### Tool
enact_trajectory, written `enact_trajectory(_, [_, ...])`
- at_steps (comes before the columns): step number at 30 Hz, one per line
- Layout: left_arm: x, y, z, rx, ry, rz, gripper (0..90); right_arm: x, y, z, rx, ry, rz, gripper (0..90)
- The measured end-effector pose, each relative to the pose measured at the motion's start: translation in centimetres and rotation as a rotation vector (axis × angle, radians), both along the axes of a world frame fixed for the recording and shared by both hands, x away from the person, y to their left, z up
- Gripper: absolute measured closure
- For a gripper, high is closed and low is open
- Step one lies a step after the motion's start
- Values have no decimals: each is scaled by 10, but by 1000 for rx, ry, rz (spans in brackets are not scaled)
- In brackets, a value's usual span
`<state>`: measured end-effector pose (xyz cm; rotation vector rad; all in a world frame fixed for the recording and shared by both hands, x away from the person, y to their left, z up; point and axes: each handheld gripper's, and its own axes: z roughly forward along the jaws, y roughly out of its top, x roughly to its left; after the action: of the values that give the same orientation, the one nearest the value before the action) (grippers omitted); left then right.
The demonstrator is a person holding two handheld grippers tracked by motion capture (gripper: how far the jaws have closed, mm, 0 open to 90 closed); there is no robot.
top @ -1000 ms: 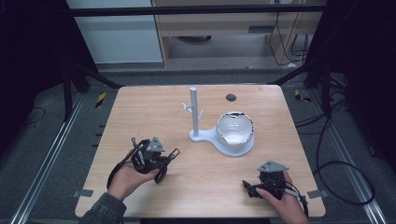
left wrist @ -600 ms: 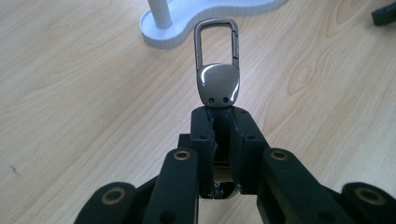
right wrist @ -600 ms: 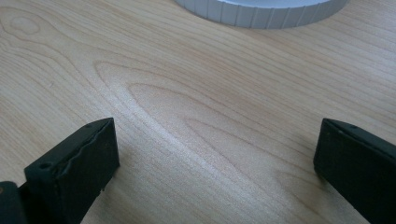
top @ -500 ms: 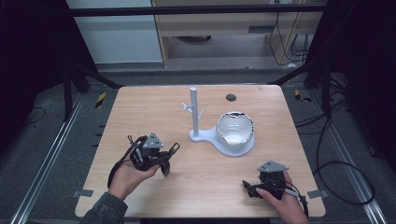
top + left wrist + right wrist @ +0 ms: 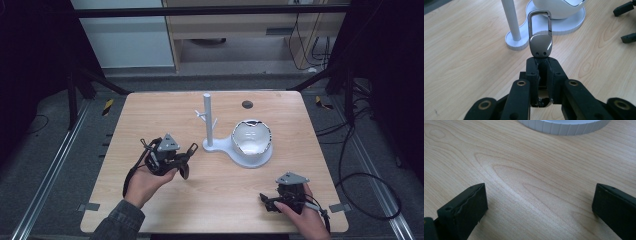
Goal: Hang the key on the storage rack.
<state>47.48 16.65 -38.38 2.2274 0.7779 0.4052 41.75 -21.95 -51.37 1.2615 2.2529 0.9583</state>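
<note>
A smooth grey metal clip [image 5: 540,37] is being pinched by the left gripper [image 5: 541,61] mid-frame; the right gripper [image 5: 539,202] is being held spread over grained wood.

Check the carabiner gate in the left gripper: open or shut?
Shut. The carabiner forms an unbroken loop, gate flush with the frame, its flat end clamped in the left gripper.

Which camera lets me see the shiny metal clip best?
The left gripper view: the metal clip sticks up big and clear, pinched between the left tongs. From the high view, those tongs look tiny and the clip cannot be made out.
</note>
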Motion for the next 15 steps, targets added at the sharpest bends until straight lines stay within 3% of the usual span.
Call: enact_trajectory(15, [8, -15, 4, -26, -69, 29, 804, 0, 0, 0, 0, 0, 1, 4])
